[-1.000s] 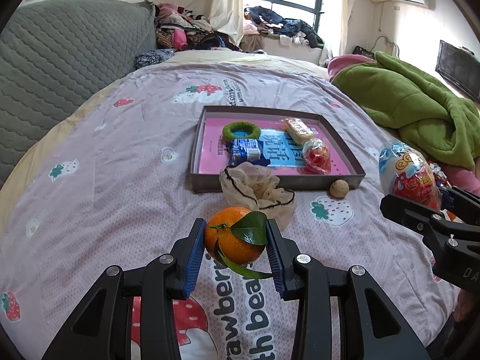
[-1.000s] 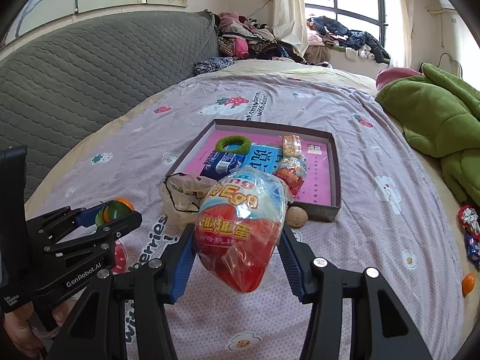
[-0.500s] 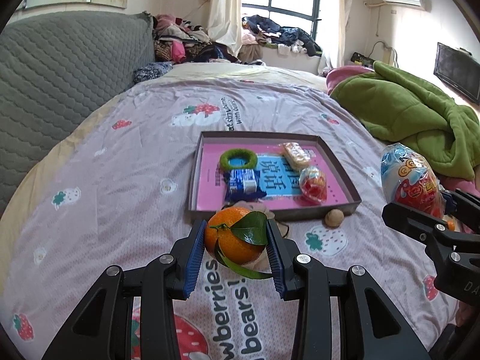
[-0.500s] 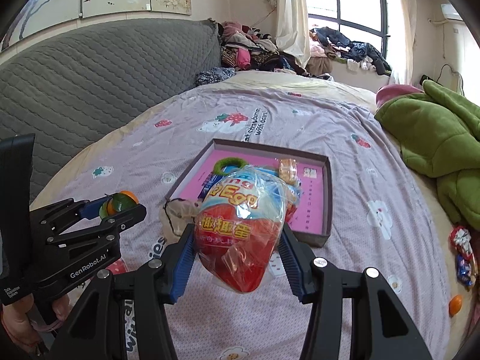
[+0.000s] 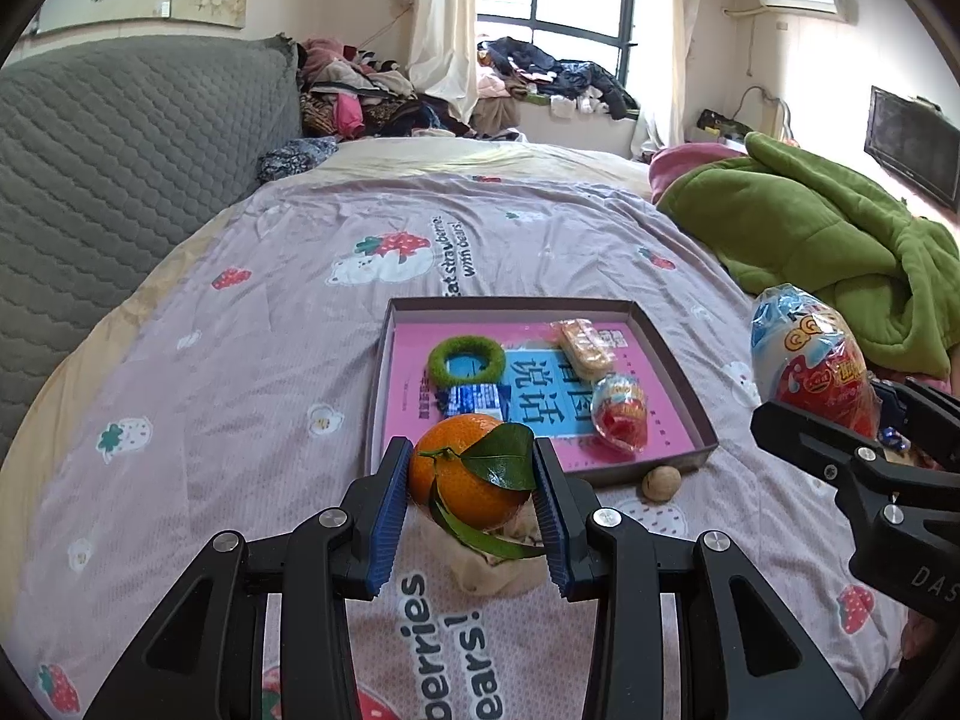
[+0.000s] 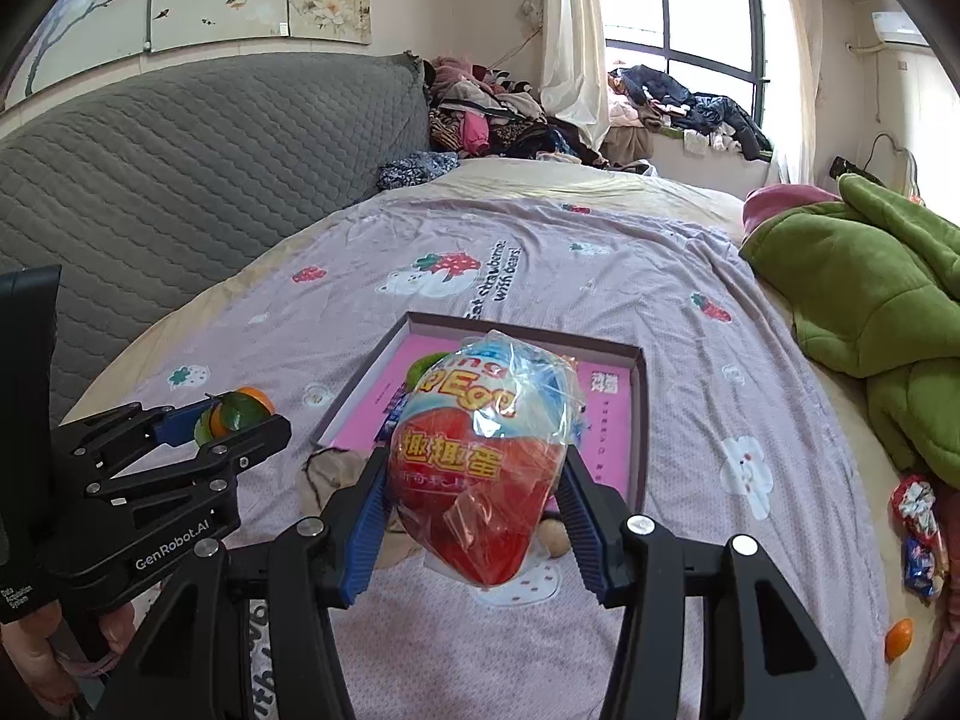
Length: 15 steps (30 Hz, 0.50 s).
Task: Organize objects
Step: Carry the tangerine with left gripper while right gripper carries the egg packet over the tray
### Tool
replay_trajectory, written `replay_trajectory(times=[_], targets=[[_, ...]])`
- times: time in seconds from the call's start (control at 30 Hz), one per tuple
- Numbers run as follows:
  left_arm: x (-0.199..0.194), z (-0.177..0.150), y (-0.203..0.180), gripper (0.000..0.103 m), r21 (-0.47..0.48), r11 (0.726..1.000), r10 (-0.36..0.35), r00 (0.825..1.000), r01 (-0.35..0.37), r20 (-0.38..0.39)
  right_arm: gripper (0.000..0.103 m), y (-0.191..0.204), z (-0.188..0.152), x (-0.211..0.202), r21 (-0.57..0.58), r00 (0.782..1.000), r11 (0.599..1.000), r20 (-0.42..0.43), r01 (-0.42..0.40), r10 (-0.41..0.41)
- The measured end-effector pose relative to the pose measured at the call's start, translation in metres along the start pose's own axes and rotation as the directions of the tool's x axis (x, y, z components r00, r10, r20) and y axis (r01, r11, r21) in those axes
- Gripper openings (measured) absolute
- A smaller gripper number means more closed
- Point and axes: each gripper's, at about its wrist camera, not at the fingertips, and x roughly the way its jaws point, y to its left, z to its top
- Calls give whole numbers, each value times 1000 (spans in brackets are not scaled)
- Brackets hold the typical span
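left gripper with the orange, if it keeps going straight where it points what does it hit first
Probably the near wall of the shallow box, then the blue packet inside. The left gripper, clamped on the orange, aims down at it; depth is uncertain.

Both wrist cameras sit just behind their own fingers and look forward and downward across the bed toward the tray (image 5: 678,360), with the window beyond it. The left view faces the tray squarely from its near side, close above the sheet. The right view looks from the tray's near right. Both share the tray (image 6: 639,420), headboard and green blanket, and each catches the other gripper at its edge.
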Motion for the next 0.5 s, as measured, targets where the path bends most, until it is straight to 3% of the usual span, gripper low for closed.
replay_trajectory(times=[0.4,0.5], targets=[[20,36,-6,40,33,999,-8,1000,8,-2,53,-27,25,13,22,1000,999,5,25,-25],[29,46,-4,40,8,999,-52,998,52,-25,53,-29,30,20,4,999,999,2,34,-35]])
